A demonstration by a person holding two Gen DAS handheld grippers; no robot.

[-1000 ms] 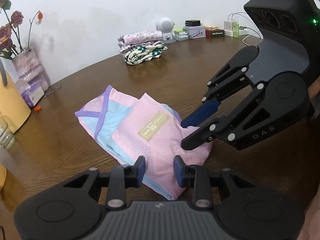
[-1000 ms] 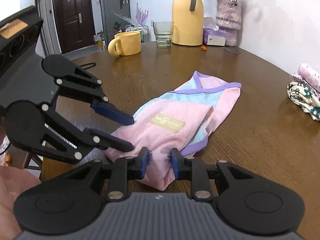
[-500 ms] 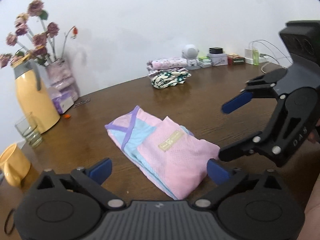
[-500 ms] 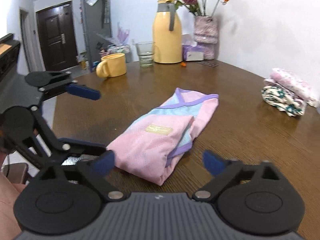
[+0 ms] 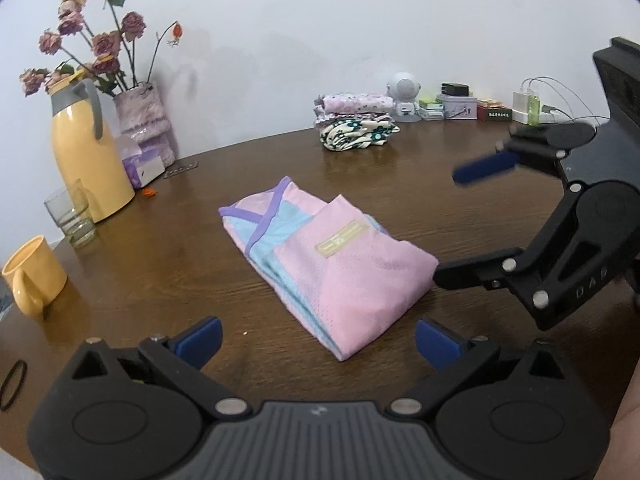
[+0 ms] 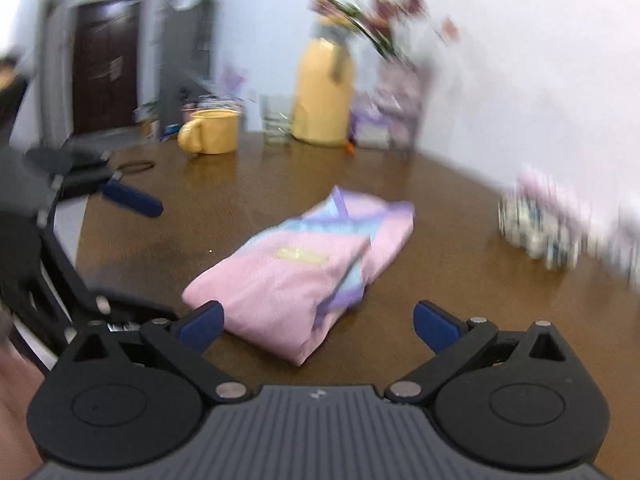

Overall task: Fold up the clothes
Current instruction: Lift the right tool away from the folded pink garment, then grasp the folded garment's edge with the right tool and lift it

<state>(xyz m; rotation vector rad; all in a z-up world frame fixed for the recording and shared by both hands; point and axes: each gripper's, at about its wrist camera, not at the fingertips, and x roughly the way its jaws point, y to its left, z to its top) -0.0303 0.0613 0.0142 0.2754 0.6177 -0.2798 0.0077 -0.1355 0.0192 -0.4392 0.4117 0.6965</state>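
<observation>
A folded pink and light-blue garment (image 5: 320,258) with purple trim and a yellow label lies flat on the brown wooden table (image 5: 168,264); it also shows in the right wrist view (image 6: 298,270). My left gripper (image 5: 318,340) is open and empty, held above and just short of the garment's near edge. My right gripper (image 6: 316,326) is open and empty, near the garment's other end. The right gripper also shows in the left wrist view (image 5: 464,228), to the garment's right, clear of it. The right wrist view is blurred.
A stack of folded clothes (image 5: 354,130) sits at the table's back. A yellow jug (image 5: 86,152), a glass (image 5: 72,218), a yellow mug (image 5: 34,276), a flower vase (image 5: 146,122) and a tissue pack stand at the left. Small boxes and chargers (image 5: 460,106) line the far right.
Both grippers were shut on the garment's near edge one second ago. They have since opened, let go and drawn back and up. The garment stays folded on the table.
</observation>
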